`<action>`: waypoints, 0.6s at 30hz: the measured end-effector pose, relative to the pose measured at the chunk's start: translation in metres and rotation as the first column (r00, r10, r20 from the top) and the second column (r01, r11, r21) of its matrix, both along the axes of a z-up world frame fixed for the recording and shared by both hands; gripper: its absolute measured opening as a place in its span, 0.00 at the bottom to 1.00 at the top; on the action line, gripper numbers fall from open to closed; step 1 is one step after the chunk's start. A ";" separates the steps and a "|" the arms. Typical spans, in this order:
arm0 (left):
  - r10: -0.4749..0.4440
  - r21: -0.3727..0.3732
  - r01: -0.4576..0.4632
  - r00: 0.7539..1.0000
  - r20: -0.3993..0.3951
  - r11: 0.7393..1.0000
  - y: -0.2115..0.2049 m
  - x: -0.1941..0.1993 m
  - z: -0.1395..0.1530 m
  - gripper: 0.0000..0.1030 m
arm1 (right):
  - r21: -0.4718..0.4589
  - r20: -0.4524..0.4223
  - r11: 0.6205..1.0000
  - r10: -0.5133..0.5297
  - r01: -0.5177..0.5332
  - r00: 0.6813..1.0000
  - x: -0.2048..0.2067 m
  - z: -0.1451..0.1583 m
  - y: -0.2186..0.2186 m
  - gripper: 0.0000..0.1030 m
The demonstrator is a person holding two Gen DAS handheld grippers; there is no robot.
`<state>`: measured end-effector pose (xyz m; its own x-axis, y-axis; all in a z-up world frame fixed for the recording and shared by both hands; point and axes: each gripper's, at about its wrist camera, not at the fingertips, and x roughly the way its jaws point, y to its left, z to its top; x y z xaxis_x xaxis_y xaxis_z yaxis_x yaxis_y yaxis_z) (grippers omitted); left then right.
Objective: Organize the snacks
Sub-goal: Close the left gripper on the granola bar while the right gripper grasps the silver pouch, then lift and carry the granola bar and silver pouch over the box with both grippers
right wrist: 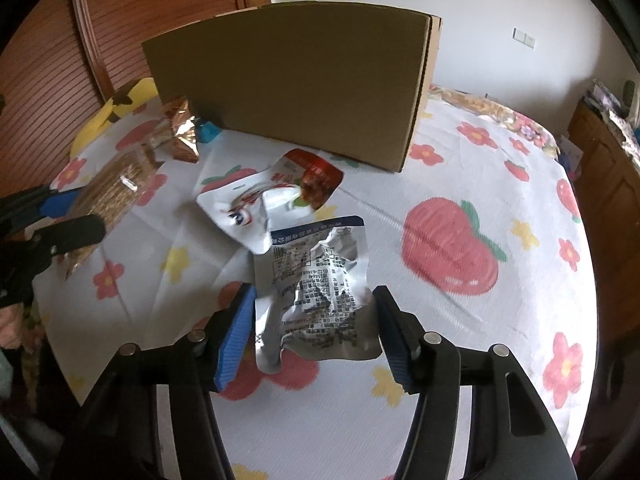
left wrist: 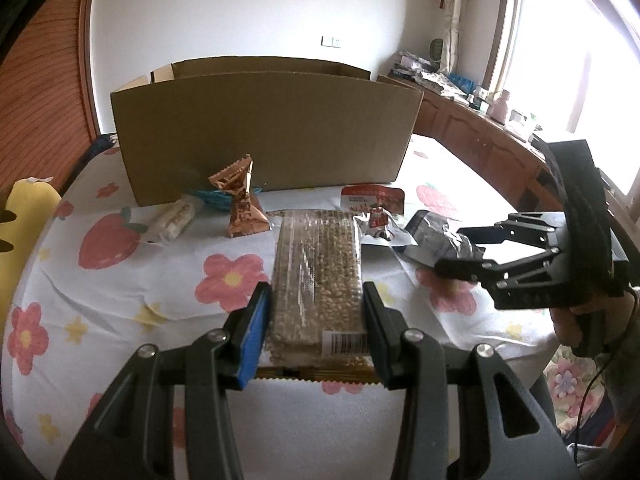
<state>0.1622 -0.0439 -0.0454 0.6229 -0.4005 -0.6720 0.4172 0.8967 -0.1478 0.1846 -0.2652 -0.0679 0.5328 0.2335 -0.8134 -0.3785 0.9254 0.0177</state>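
Left wrist view: the left claw (left wrist: 316, 320) is straddling the sesame bar pack (left wrist: 318, 276), pads touching its sides, seemingly gripping it for the cardboard box (left wrist: 264, 136) behind, whose inside is hidden.

Right wrist view: the right claw (right wrist: 314, 334) is bracketing the silver pouch (right wrist: 316, 292) on the bed (right wrist: 460, 312), jaws wide, not visibly pinching.

The cardboard box (left wrist: 264, 136) is hiding its own interior and covering most of a blue packet (left wrist: 216, 197) lying at its base.
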 end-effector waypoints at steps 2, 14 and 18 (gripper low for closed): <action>0.000 0.002 0.000 1.000 0.003 1.000 0.000 -0.001 0.001 0.42 | -0.001 0.003 1.000 0.006 -0.006 1.000 -0.004 0.001 0.003 0.59; 0.005 -0.005 -0.005 1.000 0.014 1.000 0.002 -0.005 0.007 0.42 | 0.030 0.029 1.000 -0.003 0.003 1.000 -0.020 0.013 0.005 0.57; 0.004 -0.011 -0.004 1.000 0.021 1.000 0.001 -0.005 0.011 0.42 | 0.046 0.043 0.999 -0.012 0.010 0.999 -0.022 0.021 -0.001 0.57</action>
<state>0.1567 -0.0425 -0.0345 0.6381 -0.4056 -0.6545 0.4169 0.8966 -0.1492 0.1622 -0.2658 -0.0473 0.5696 0.2644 -0.7783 -0.3701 0.9279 0.0444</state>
